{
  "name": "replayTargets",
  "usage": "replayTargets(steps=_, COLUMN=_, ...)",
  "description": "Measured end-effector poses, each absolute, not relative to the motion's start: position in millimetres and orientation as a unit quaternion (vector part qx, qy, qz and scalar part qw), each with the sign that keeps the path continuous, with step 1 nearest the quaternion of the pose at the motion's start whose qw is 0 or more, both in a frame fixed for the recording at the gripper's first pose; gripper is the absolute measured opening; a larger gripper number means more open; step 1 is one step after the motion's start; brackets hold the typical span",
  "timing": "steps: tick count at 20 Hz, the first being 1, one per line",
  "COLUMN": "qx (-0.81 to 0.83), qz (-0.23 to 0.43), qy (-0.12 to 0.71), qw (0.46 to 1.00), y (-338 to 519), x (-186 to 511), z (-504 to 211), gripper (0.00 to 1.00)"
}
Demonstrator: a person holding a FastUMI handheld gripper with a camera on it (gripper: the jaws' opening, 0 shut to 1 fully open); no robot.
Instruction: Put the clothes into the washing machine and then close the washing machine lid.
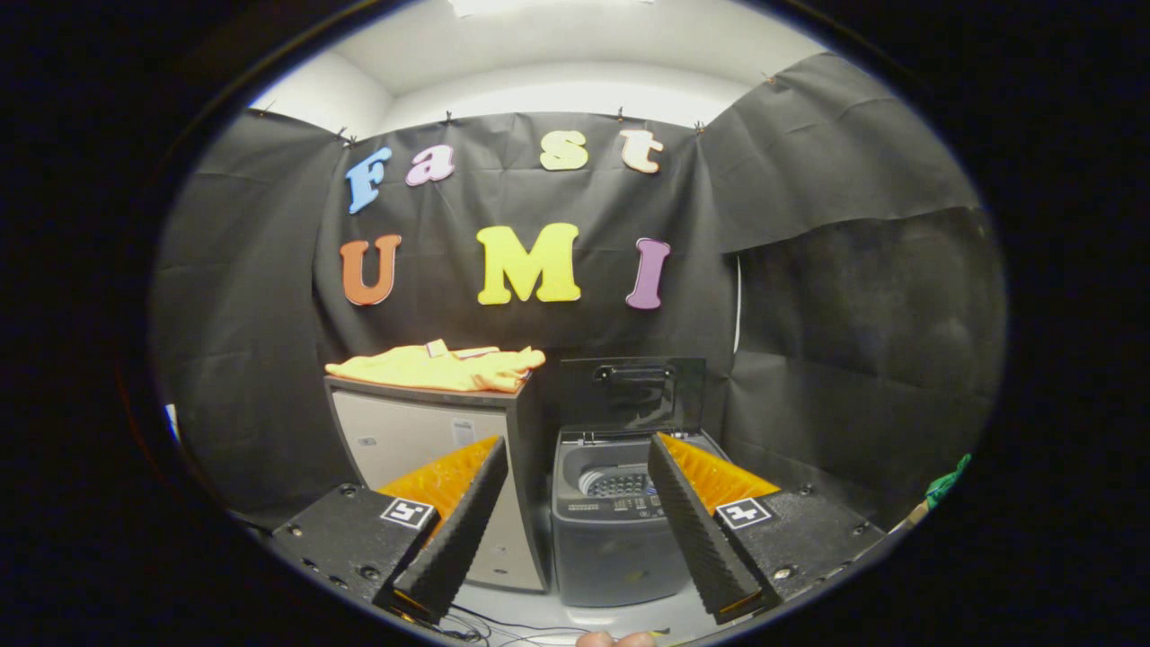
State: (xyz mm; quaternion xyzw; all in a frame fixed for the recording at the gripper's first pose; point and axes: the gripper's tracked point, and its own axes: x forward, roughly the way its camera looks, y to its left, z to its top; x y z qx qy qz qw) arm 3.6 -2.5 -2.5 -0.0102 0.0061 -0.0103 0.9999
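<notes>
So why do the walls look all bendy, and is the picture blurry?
In the gripper view the fisheye lens bows the booth walls; the yellow clothes and the washing machine with its lid up look sharp; the gripper, fingers open, looms large; light falls from the pale ceiling.

A gripper (575,526) hangs with its two fingers spread wide apart, nothing between them, well short of a washing machine (611,530) that stands at twelve o'clock, just beyond the fingertips. The machine's lid (632,393) is raised upright behind the drum opening (618,483), back against the booth wall. Touching the washer at its nine o'clock side stands a taller cabinet (422,440). A piece of clothing (440,367) lies spread flat on the cabinet's top. Thin cables (485,624) lie on the floor at six o'clock, under the fingers.
</notes>
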Motion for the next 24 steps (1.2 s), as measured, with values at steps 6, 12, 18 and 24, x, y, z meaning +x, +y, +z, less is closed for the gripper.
replayTargets(steps=6, qx=-0.022, qz=-0.007, qy=-0.005, qw=1.000, y=11, x=8, z=7, gripper=0.99)
replayTargets(steps=12, qx=-0.028, qz=-0.014, qy=-0.012, qw=0.999, y=27, x=14, z=13, gripper=0.99)
replayTargets(steps=18, qx=-0.026, qz=-0.014, qy=-0.018, qw=0.999, y=66, x=31, z=29, gripper=0.99)
replayTargets(steps=24, qx=0.003, qz=0.005, qy=-0.007, qw=1.000, y=122, x=67, z=49, gripper=0.99)
